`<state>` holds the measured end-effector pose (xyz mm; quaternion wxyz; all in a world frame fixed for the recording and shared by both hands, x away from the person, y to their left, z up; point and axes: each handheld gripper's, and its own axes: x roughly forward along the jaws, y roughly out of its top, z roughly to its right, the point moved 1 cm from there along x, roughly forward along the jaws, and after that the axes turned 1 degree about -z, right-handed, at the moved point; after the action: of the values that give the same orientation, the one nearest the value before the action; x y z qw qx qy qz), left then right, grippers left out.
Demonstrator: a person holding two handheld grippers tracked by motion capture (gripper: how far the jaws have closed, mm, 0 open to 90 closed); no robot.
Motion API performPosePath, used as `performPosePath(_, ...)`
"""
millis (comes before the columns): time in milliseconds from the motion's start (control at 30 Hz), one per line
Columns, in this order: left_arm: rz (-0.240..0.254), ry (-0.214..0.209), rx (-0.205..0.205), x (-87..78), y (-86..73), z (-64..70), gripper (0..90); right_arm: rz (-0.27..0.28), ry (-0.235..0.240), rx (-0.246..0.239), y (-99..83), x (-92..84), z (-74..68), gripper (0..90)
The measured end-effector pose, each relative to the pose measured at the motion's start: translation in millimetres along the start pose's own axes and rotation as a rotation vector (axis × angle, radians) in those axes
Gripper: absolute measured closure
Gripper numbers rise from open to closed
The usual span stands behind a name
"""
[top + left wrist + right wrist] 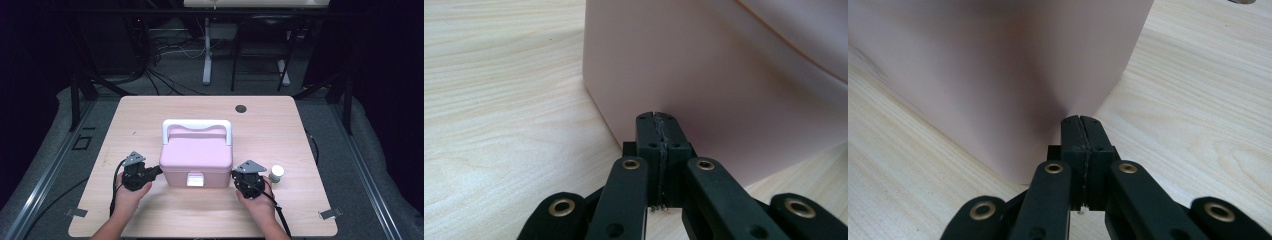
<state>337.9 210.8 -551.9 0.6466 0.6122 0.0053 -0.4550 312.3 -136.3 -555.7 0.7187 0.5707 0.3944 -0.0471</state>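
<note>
A pink lidded box (196,161) with a white handle (197,126) and a white front latch (195,179) stands in the middle of the wooden table (150,115). My left gripper (159,171) is shut with nothing in it, its tips at the box's left wall (704,75). In the left gripper view the jaws (658,118) meet right at that pink wall. My right gripper (235,175) is also shut and bare, tips at the box's right wall (998,65); its jaws (1082,120) sit close to the box's lower corner.
A small white-capped jar (276,173) stands just right of the right gripper. A dark round hole (241,108) marks the table's far side. Table legs and cables lie on the floor beyond the far edge.
</note>
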Motion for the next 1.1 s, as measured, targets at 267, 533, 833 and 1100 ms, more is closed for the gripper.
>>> performPosePath(267,-0.01,-0.007,0.008,-2.9,-2.0,3.1,89.9,-0.02,0.007,-0.006,-2.7,-4.8,-1.8,90.0)
performPosePath(533,-0.018,-0.005,0.01,-4.5,-3.2,5.3,89.9,-0.03,0.012,-0.016,-4.3,-8.8,-3.0,90.0)
performPosePath(833,-0.022,-0.018,0.015,-7.9,-6.3,8.8,89.9,-0.043,0.024,-0.019,-7.1,-14.2,-4.3,90.0)
performPosePath(1100,-0.026,-0.022,0.018,-10.2,-8.4,11.4,89.9,-0.049,0.03,-0.019,-8.9,-17.6,-5.7,90.0)
